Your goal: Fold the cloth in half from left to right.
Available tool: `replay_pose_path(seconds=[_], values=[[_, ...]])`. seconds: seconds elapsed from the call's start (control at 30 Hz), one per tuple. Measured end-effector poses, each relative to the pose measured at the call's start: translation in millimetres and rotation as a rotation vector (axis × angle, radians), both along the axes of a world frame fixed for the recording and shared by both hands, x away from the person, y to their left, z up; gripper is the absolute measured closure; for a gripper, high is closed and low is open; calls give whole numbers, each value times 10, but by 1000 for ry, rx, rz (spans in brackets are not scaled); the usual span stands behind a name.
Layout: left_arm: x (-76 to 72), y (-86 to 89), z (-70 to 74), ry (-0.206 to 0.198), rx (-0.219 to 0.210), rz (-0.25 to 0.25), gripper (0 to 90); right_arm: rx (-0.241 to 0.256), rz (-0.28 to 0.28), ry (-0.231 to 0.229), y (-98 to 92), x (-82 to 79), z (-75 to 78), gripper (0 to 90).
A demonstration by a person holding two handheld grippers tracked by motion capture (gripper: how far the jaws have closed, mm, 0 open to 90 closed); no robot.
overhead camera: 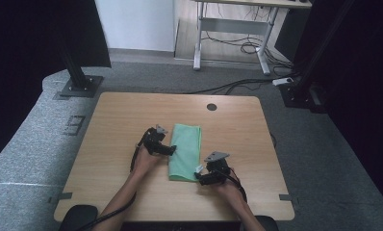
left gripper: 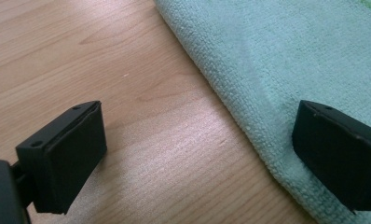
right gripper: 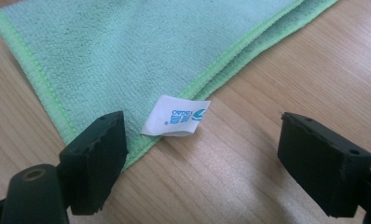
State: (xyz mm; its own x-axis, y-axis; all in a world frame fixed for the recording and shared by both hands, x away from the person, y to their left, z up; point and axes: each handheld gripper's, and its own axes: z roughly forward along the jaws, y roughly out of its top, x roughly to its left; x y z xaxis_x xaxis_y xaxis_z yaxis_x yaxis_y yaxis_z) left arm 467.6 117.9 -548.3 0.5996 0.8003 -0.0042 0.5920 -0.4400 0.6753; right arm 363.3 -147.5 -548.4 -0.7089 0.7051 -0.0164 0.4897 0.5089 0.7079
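Mint-green towel [overhead camera: 185, 150] (brighter green hem), white tag [right gripper: 175, 116]

left gripper [left gripper: 197, 158] fingers spread | one over green towel [left gripper: 277, 60] edge | other over wooden table [left gripper: 81, 46]

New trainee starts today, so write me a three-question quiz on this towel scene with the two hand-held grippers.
1. True or false: the left hand-held gripper is shut on the green towel.
2. Multiple choice: the white label sits at the towel corner nearest to A) the left hand-held gripper, B) the right hand-held gripper, C) the round hole in the table.
3. Fill in: the towel lies folded on the wooden ____.

Key:
1. False. Its jaws stand open, one over the towel's folded edge and one over bare wood.
2. B. The label lies between the right gripper's open jaws.
3. table
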Motion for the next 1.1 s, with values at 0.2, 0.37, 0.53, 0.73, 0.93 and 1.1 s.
replay_pose_path(seconds=[0.2,0.37,0.53,0.73,0.93,1.1], values=[[-19,-5,2,-15,0,-10,49,11,-5,11,-8,12,-6,156],[-81,-28,50,-18,15,-18,69,4,1,11,-1,6,10,173],[-256,-28,173,-39,-9,-54,69,-8,6,0,1,-3,21,174],[-569,41,208,-23,-21,-107,69,-3,6,3,-6,3,13,169],[-841,116,104,8,-15,-131,69,7,-3,4,-12,10,-2,151],[-927,114,36,11,8,-130,69,13,-11,12,-19,16,-8,143]])
